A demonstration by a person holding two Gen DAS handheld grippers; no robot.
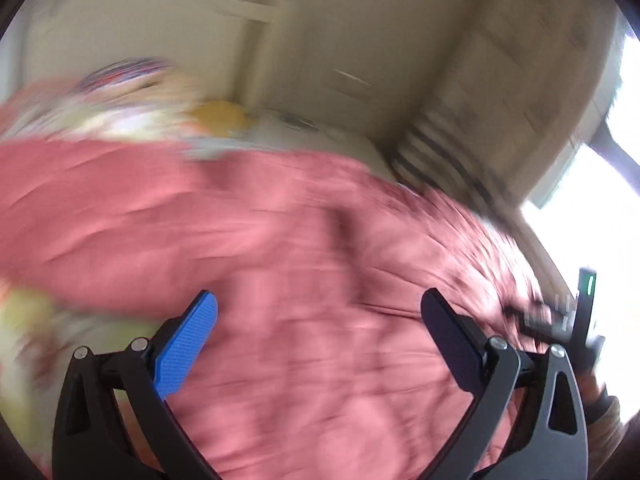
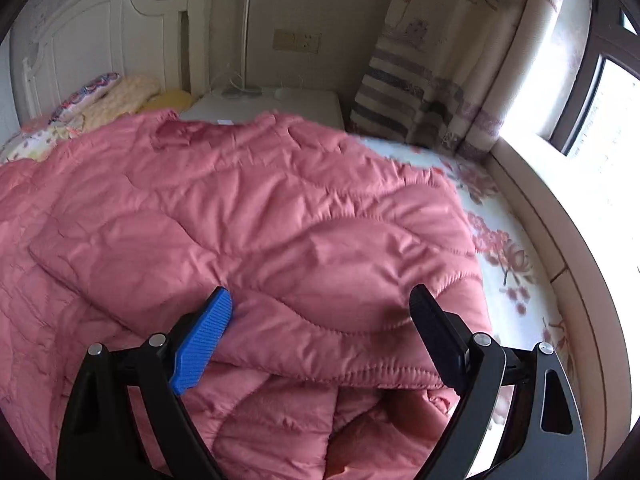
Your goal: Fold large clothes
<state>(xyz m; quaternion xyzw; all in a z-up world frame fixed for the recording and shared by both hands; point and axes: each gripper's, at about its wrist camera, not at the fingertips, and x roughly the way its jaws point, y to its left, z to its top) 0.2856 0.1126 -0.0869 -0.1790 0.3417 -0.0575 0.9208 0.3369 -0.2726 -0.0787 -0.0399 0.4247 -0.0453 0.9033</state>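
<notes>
A large pink quilted garment (image 2: 248, 216) lies spread over the bed, its upper layer folded across the layers below. The stitched edge of that fold (image 2: 360, 372) runs just under my right gripper (image 2: 320, 292). That gripper is open, and nothing is between its blue pad (image 2: 202, 344) and its black pad (image 2: 436, 336). The left wrist view is smeared by motion. In it my left gripper (image 1: 320, 300) hangs open over the pink garment (image 1: 280, 240) and holds nothing.
A floral sheet (image 2: 504, 248) covers the bed to the right of the garment. A white headboard (image 2: 100, 28), pillows (image 2: 116, 96) and a white nightstand (image 2: 272, 104) stand at the back. A striped curtain (image 2: 420, 92) and a bright window (image 2: 608, 120) close off the right.
</notes>
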